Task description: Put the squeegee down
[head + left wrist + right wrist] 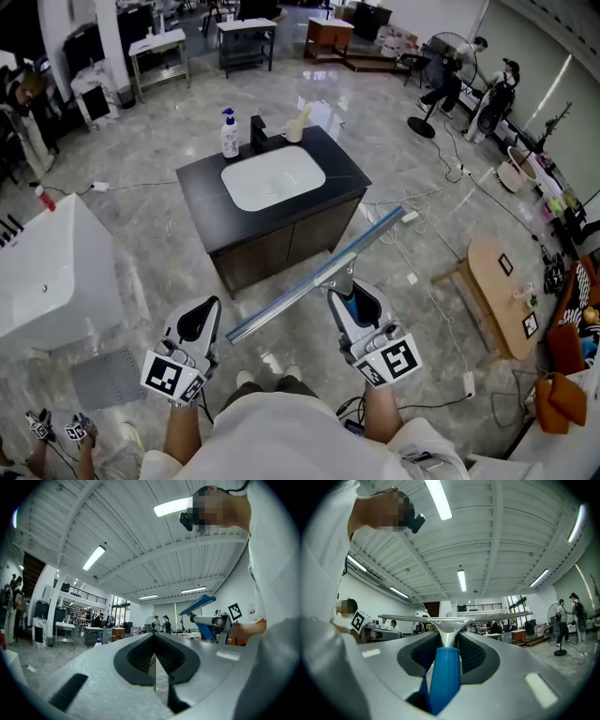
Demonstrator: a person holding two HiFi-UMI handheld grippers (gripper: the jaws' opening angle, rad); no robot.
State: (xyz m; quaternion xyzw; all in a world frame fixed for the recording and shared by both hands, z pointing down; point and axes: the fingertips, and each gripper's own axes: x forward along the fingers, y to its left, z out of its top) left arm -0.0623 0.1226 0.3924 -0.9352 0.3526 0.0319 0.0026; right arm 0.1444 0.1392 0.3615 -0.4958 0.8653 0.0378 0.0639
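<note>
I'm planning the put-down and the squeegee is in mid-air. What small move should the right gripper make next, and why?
Probably carry it forward toward the black countertop, grip kept. The right gripper clamps the squeegee by its blue handle, and it hangs over the floor, short of that countertop.

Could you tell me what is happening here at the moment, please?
A person stands facing a black vanity with a white sink, holding a gripper in each hand. The right gripper is clamped on the blue handle of a long squeegee, which is up in the air and not yet put down. The left gripper is closed and empty.
</note>
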